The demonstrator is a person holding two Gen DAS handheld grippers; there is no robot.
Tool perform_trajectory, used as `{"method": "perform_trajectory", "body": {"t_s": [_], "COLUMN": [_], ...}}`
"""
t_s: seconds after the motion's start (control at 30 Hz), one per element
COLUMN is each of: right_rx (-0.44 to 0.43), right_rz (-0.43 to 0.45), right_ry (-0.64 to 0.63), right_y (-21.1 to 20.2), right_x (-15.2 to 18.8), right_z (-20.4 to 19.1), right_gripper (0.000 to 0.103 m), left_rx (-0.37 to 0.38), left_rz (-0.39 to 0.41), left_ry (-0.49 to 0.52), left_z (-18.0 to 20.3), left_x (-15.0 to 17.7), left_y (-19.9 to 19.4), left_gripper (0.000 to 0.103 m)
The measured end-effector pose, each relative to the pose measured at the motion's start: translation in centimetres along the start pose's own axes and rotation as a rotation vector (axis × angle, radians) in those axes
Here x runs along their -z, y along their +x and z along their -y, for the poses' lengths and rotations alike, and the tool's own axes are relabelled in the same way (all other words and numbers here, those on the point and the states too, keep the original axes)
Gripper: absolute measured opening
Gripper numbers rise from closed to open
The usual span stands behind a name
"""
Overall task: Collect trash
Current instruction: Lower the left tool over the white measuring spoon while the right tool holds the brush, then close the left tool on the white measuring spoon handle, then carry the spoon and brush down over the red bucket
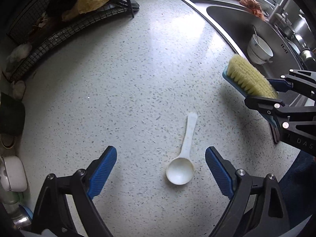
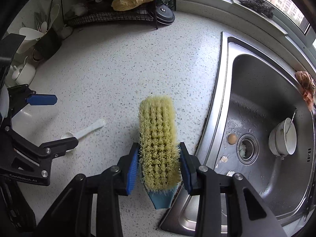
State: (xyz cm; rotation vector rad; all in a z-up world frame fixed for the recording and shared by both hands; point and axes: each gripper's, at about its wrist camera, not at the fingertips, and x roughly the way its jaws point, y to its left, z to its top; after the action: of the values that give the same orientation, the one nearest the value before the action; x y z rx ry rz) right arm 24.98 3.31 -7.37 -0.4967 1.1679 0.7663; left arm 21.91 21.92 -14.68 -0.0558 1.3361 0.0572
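Sink (image 2: 221, 90) sits at 3 o'clock of the right wrist view w/ stacked bowls (image 2: 284, 140), an eggshell (image 2: 232, 138) by the drain and shell bits nearby; wire rack (image 2: 110, 15) at 12, utensil holder (image 2: 47, 43) at 10. White plastic scoop (image 1: 182, 158) lies flat on the speckled counter (image 1: 128, 79), bowl up, between the wide-open left gripper (image 1: 161, 172) fingers, untouched. Right gripper (image 2: 159, 166) is clamped on a yellow-bristled brush (image 2: 157, 136), blue back, bristles up, beside the sink edge.
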Motion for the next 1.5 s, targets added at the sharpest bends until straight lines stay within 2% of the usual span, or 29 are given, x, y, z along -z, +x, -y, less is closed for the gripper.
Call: {"method": "perform_trajectory", "body": {"t_s": [0.1,0.23,0.27,0.4,0.47,0.53,0.6,0.67,0.7,0.8,1.1,1.3,1.5], "right_rx": [0.004,0.024,0.027,0.032,0.029,0.021,0.017,0.009,0.006,-0.001,-0.029,-0.012,-0.012], "right_rz": [-0.015,-0.024,-0.021,-0.016,-0.013,-0.009,-0.010,-0.011,-0.012,-0.006,0.035,0.083,0.126], "right_ry": [0.030,0.060,0.066,0.082,0.087,0.094,0.100,0.103,0.106,0.110,0.143,0.168,0.201], "right_y": [0.3,0.8,0.8,0.8,0.7,0.6,0.5,0.3,0.3,0.1,-1.7,-4.4,-7.7], "right_x": [0.6,0.7,0.7,1.0,1.2,1.3,1.4,1.5,1.6,1.7,2.1,3.4,6.8], "right_z": [0.4,0.9,0.9,1.0,1.1,1.2,1.3,1.3,1.4,2.0,4.1,5.7,8.0], "right_gripper": [0.036,0.036,0.036,0.036,0.036,0.036,0.036,0.036,0.036,0.036,0.036,0.036,0.036], "left_rx": [0.007,-0.036,-0.040,0.005,0.009,0.006,0.005,0.001,-0.001,-0.006,0.039,0.025,0.041], "left_rz": [-0.011,0.000,0.002,-0.018,-0.015,-0.004,0.004,0.005,0.003,0.014,0.078,0.112,0.189], "left_ry": [0.018,0.069,0.079,0.065,0.059,0.046,0.023,-0.009,-0.028,-0.035,-0.075,0.004,0.067], "left_z": [0.5,1.4,1.7,2.1,2.3,2.5,2.4,2.5,2.6,3.2,5.3,9.3,14.0], "left_x": [-0.1,-0.8,-0.8,-0.9,-0.7,-0.6,-0.4,-0.6,-0.7,-0.7,-1.8,-2.7,-2.3], "left_y": [0.8,1.6,1.8,2.2,1.9,1.8,1.5,1.4,1.4,0.7,-1.4,-3.1,-5.8], "left_gripper": [0.090,0.087,0.080,0.064,0.051,0.047,0.037,0.014,0.011,0.009,0.009,0.009,0.009]}}
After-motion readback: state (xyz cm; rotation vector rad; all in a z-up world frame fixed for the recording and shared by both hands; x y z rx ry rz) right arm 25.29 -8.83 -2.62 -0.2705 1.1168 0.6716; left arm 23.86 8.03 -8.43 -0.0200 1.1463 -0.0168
